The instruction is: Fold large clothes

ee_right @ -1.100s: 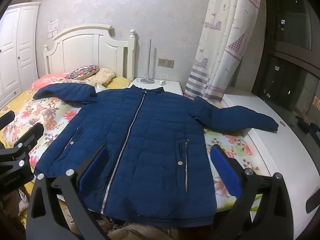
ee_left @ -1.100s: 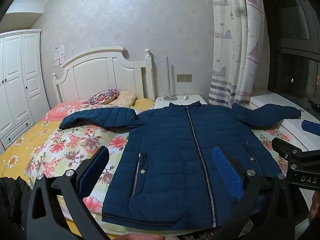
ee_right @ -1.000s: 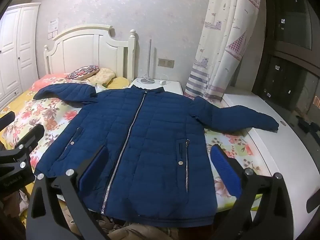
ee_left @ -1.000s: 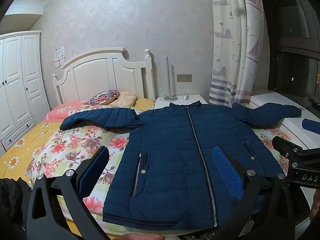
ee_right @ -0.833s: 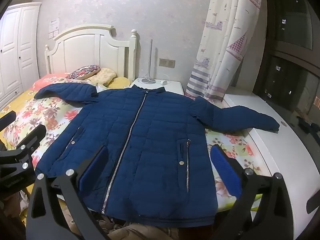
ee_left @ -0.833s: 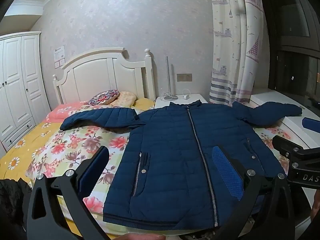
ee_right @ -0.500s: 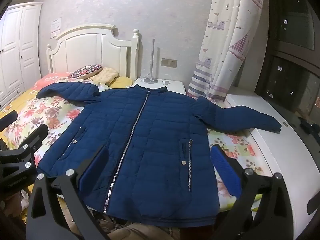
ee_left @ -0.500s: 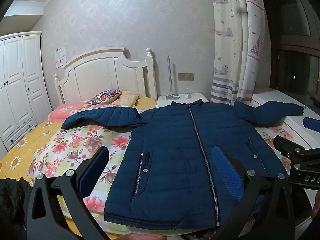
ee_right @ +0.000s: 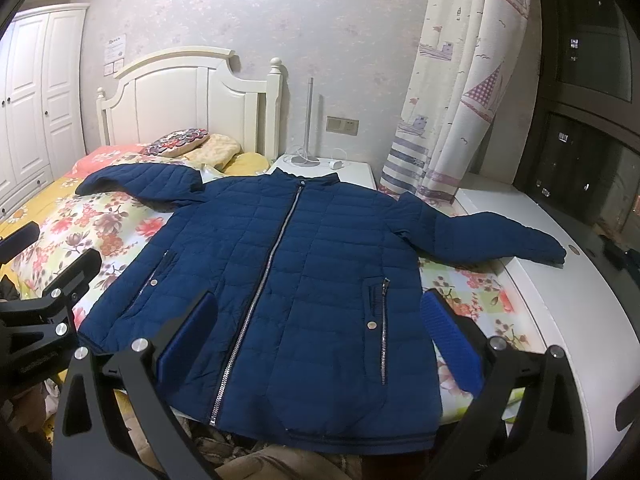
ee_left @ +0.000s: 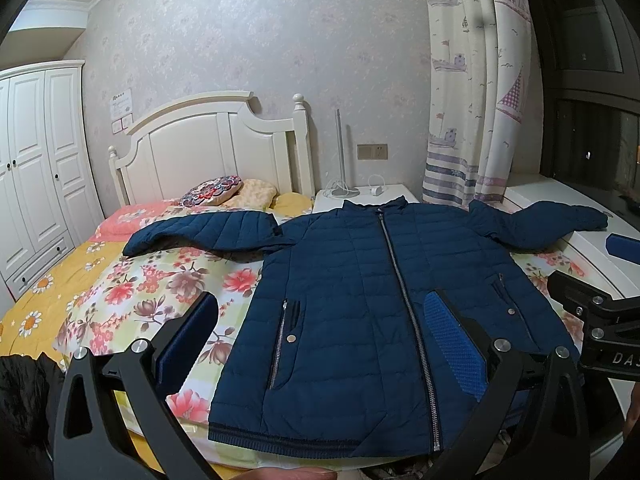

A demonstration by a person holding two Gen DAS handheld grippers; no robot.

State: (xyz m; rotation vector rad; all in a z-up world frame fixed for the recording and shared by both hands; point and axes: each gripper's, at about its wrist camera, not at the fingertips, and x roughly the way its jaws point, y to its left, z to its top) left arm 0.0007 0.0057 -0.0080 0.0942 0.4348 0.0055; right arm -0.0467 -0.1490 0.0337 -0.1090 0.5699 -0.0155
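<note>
A navy quilted jacket [ee_left: 372, 292] [ee_right: 288, 272] lies flat on the bed, zipped, collar toward the wall, both sleeves spread out. Its left sleeve [ee_left: 208, 232] rests on the floral cover; its right sleeve [ee_right: 488, 236] reaches onto the white ledge. My left gripper [ee_left: 320, 320] hovers open above the jacket's hem at the foot of the bed, holding nothing. My right gripper [ee_right: 320, 320] also stands open over the hem, a little further right. Each gripper's body shows at the edge of the other's view.
The bed has a floral cover [ee_left: 132, 292] and a white headboard [ee_left: 208, 148] with pillows [ee_left: 224, 196]. A nightstand [ee_right: 332, 168] with a lamp stands behind the collar. A white ledge [ee_right: 560, 292] runs along the right under a curtain [ee_right: 452, 92]. Wardrobe [ee_left: 36, 172] at left.
Both grippers have drifted slightly, so the jacket sits a little lower and further right in view. The jacket itself has not moved, and both grippers remain open.
</note>
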